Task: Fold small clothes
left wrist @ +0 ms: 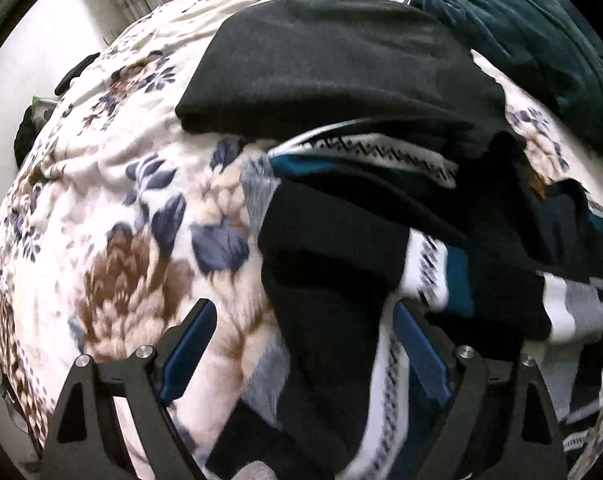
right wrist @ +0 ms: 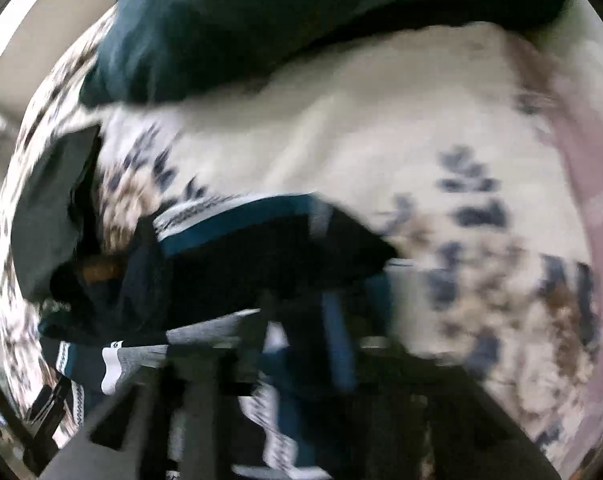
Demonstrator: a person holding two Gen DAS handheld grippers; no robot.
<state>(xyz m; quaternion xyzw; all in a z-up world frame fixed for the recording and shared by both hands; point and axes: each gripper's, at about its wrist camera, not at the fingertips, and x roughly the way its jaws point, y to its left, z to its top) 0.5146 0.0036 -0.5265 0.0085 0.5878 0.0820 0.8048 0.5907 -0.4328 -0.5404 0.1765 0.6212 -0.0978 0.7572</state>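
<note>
Knit patterned garment [left wrist: 381, 248] bunched on floral blanket [left wrist: 113, 208]. Left gripper [left wrist: 305, 320] wide open, straddling a black fold. Right gripper [right wrist: 297, 332] blurred, state unclear. Risk: pinching several layers, dragging whole heap.

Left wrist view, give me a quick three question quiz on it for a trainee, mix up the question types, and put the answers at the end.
1. True or false: the left gripper has its fingers spread apart.
2. Multiple choice: the folded black garment lies on A) a wooden table B) a floral blanket C) a tiled floor.
3. Fill in: the patterned garment under the left gripper is black with white, grey and ____ bands.

Key: 1 true. 2 B. 3 teal. The right wrist view is too blurred to quiz on.
</note>
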